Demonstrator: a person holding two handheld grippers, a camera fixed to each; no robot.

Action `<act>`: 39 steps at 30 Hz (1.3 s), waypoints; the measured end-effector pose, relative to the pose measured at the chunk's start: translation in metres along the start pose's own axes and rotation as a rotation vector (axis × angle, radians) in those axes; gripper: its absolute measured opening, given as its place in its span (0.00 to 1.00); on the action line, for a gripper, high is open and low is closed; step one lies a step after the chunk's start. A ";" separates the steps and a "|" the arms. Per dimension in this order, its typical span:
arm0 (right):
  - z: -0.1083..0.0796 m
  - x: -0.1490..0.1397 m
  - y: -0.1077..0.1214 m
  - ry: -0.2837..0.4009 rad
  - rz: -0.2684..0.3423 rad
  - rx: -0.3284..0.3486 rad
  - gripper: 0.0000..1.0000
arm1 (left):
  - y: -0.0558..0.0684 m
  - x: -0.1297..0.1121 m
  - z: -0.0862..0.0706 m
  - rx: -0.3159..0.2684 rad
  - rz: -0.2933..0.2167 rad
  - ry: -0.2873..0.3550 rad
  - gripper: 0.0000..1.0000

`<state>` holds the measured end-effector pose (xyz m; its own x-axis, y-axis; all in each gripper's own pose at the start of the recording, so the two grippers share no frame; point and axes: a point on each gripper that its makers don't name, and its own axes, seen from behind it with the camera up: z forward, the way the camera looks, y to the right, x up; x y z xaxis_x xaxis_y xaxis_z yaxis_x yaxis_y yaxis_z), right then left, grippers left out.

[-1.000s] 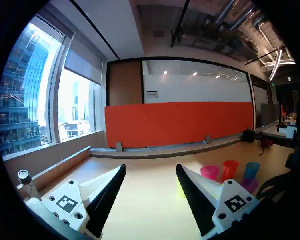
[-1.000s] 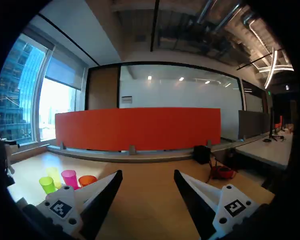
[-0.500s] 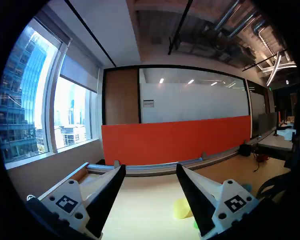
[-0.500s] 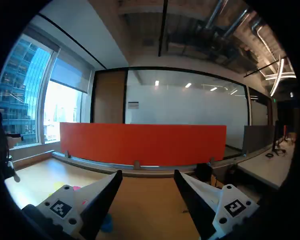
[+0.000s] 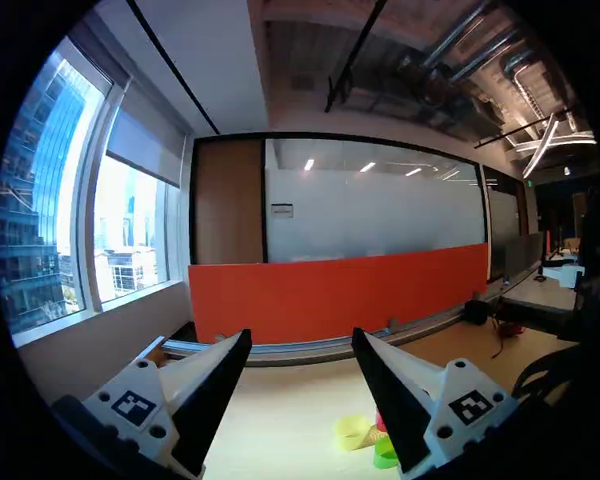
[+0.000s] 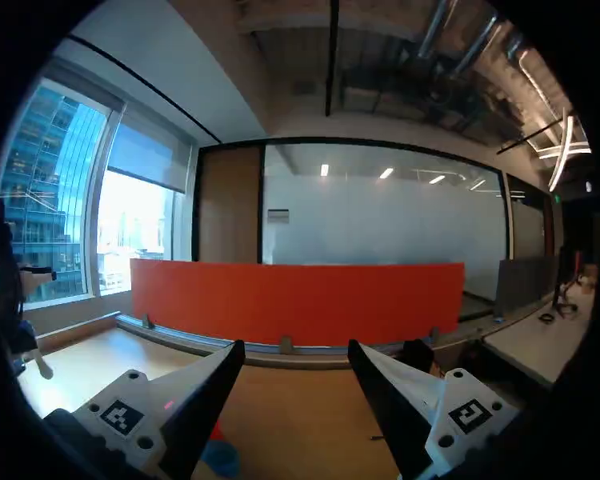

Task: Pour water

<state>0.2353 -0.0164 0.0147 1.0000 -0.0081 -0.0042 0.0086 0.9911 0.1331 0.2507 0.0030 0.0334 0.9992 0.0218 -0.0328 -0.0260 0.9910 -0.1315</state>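
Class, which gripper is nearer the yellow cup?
Left: the left gripper hangs just above the yellow cup. The right gripper hangs over the blue cup, probably farther off.

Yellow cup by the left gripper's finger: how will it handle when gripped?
Yellow cup looks like thin plastic, so probably light and may flex under a squeeze. The table looks smooth, so a nudge would likely slide or tip it.

Holds left gripper aimed forward, roughly level, both fingers spread wide apart. Holds right gripper aimed likewise, fingers equally parted.
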 end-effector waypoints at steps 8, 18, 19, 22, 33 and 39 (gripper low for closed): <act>0.002 -0.001 -0.013 -0.006 0.016 0.093 1.00 | 0.021 0.002 0.002 -0.105 0.006 -0.015 0.93; -0.010 0.006 -0.053 -0.007 0.039 0.322 1.00 | 0.057 0.000 -0.003 -0.272 0.030 -0.034 0.93; -0.010 0.006 -0.056 -0.008 0.036 0.339 1.00 | 0.060 -0.001 -0.004 -0.288 0.029 -0.036 0.93; -0.012 0.007 -0.061 -0.012 0.025 0.375 1.00 | 0.068 -0.002 -0.005 -0.327 0.026 -0.040 0.93; -0.012 0.005 -0.075 -0.046 -0.004 0.438 1.00 | 0.082 -0.017 -0.006 -0.412 0.031 -0.074 0.93; -0.010 -0.007 -0.083 -0.081 -0.026 0.468 1.00 | 0.088 -0.031 -0.006 -0.448 0.054 -0.099 0.93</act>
<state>0.2278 -0.0969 -0.0062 0.9962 -0.0613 0.0614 0.0158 0.8239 0.5665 0.2174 0.0891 0.0173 0.9936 0.1057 0.0405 -0.0663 0.8337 -0.5482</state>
